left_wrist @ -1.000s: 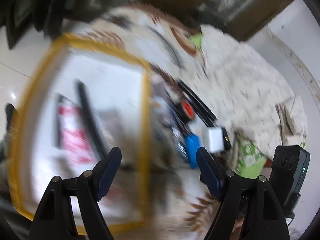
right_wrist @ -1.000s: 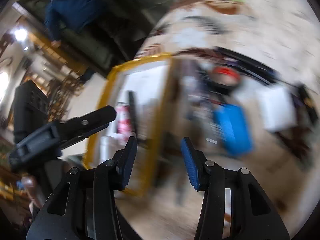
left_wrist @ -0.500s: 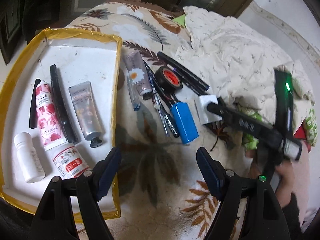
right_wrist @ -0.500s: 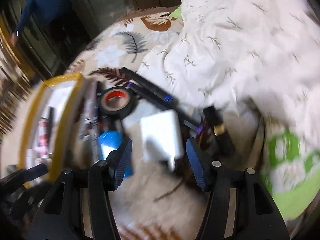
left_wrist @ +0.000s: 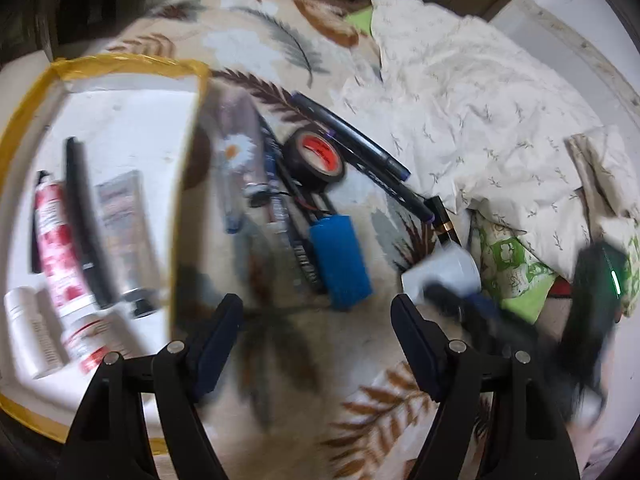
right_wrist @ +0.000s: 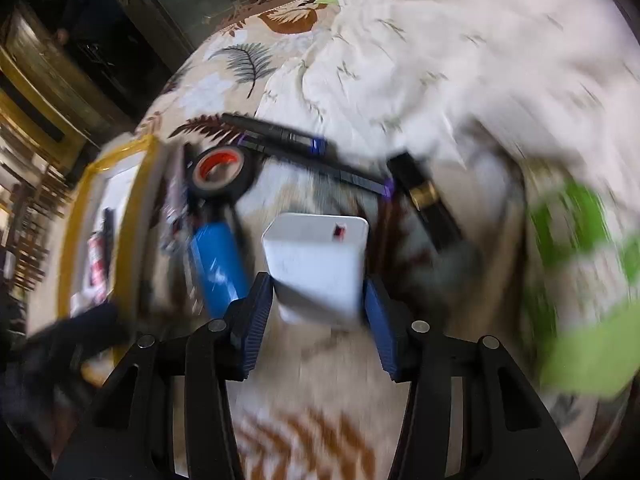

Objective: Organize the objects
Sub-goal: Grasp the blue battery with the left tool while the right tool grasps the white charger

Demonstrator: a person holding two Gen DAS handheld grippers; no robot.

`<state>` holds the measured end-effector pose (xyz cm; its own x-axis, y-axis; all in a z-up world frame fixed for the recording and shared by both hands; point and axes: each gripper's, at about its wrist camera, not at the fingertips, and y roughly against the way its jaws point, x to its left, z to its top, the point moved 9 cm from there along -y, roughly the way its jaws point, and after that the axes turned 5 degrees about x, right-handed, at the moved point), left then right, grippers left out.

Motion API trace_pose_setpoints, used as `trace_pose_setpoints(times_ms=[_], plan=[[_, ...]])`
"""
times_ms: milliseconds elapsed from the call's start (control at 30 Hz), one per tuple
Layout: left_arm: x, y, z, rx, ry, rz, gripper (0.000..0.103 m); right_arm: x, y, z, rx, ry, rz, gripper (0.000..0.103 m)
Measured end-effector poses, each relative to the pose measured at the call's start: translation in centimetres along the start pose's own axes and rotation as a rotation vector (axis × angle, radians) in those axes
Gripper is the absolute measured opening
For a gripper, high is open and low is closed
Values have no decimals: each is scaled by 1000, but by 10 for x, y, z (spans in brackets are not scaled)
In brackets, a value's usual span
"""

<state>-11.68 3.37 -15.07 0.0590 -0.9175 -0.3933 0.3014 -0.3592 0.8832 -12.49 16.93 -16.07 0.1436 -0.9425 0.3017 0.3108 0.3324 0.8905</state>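
Note:
A white charger block (right_wrist: 318, 262) lies on the leaf-print blanket, and my right gripper (right_wrist: 318, 300) is open with one finger on each side of it. It also shows in the left wrist view (left_wrist: 444, 270). A blue battery (left_wrist: 338, 260), a black tape roll with a red core (left_wrist: 316, 156), dark pens (left_wrist: 360, 152) and a daisy-print tube (left_wrist: 240, 148) lie beside a white tray with a yellow rim (left_wrist: 120, 64). The tray holds tubes and a white bottle (left_wrist: 28, 328). My left gripper (left_wrist: 316, 332) is open and empty above the blanket.
A crumpled white quilt (left_wrist: 480, 100) covers the right side of the bed. A green-patterned cloth (left_wrist: 512, 264) lies at its edge. A black and gold tube (right_wrist: 426, 204) lies right of the charger. Dark furniture stands beyond the bed.
My right gripper has swung right from the tray and closed in on the white charger block, which now sits between its fingers. My left gripper stays over the blanket.

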Motion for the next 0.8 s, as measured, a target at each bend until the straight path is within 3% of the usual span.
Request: trace_pose_setpoints(times_ms=[100, 233, 300, 400, 467, 567, 800], plan=[[-12, -23, 12, 15, -28, 67, 76, -4, 8, -22, 7, -11, 29, 46], [-13, -53, 18, 73, -30, 108, 62, -7, 11, -28, -23, -18, 52, 46], [-8, -62, 22, 69, -24, 159, 62, -7, 9, -26, -26, -19, 58, 46], [-9, -68, 23, 63, -16, 125, 57, -10, 8, -22, -34, -37, 85, 46], [-13, -67, 18, 52, -66, 133, 39, -13, 7, -18, -41, -56, 109, 46], [-15, -63, 12, 48, -89, 116, 28, -14, 5, -8, -63, -64, 125, 46], [-8, -52, -10, 49, -84, 44, 27, -7, -10, 17, -88, -58, 142, 46]])
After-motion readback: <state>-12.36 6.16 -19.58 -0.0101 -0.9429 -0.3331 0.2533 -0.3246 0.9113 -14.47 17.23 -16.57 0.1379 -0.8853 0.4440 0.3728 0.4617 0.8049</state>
